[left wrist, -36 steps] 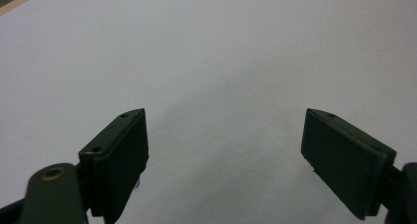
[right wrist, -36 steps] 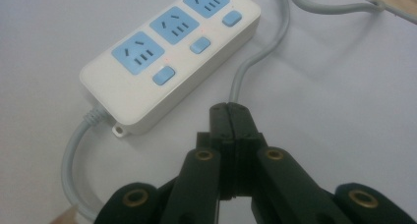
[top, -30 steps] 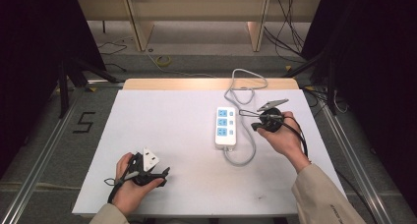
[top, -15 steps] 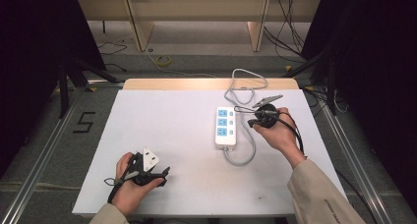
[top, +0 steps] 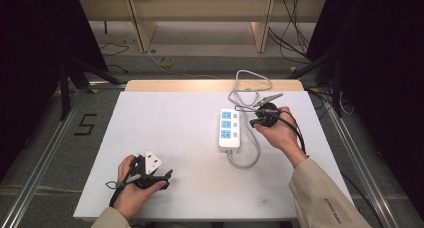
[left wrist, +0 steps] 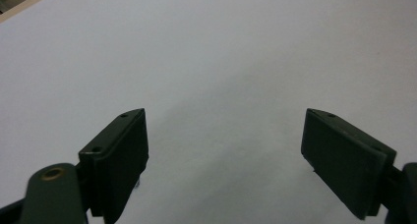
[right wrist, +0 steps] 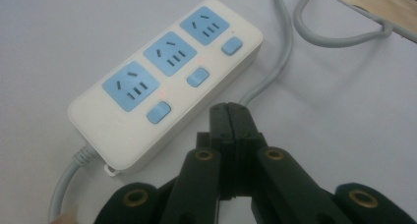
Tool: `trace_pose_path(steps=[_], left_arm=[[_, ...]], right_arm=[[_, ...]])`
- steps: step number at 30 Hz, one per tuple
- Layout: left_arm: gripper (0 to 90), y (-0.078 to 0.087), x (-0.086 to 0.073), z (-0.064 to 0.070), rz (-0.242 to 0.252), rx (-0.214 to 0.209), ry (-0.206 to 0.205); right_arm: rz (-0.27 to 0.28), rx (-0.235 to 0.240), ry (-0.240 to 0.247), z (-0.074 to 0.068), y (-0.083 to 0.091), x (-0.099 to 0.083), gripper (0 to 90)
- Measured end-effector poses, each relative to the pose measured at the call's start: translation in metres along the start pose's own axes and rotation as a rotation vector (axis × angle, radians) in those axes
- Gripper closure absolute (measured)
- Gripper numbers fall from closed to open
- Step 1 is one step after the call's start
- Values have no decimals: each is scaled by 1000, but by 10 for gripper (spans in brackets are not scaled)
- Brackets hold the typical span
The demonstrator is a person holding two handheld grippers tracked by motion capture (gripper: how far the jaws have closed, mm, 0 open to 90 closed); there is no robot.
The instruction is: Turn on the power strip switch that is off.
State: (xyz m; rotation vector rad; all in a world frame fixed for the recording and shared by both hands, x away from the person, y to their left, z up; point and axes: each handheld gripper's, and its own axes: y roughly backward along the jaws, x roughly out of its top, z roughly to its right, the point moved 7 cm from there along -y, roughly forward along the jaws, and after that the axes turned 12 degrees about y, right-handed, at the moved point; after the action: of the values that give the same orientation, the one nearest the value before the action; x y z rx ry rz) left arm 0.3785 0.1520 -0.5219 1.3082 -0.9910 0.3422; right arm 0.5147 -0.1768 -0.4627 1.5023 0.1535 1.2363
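A white power strip (top: 229,129) with three blue sockets and three blue switches lies right of the table's middle; its grey cable (top: 248,159) loops round its near end and runs off the far edge. A person's right hand holds my right gripper (top: 252,122) just right of the strip. In the right gripper view the jaws are shut (right wrist: 229,112) with nothing between them, tips close to the side of the strip (right wrist: 162,81) by its switches. My left gripper (top: 166,176) rests in the left hand at the near left, open (left wrist: 223,150) over bare table.
The white table top (top: 175,123) has a wooden strip (top: 200,85) along its far edge, where the cable (right wrist: 295,32) curls. Metal rails (top: 45,153) flank the table, and loose cables lie on the floor behind it.
The right gripper has moved a little left, closer to the power strip's side. The left hand and its gripper have stayed put.
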Motion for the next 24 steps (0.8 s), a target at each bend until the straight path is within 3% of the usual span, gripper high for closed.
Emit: trace_pose_path(steps=[24], left_arm=[[179, 0, 0, 1, 2, 2, -1]], right_arm=[[-18, -3, 6, 8, -7, 13, 900]])
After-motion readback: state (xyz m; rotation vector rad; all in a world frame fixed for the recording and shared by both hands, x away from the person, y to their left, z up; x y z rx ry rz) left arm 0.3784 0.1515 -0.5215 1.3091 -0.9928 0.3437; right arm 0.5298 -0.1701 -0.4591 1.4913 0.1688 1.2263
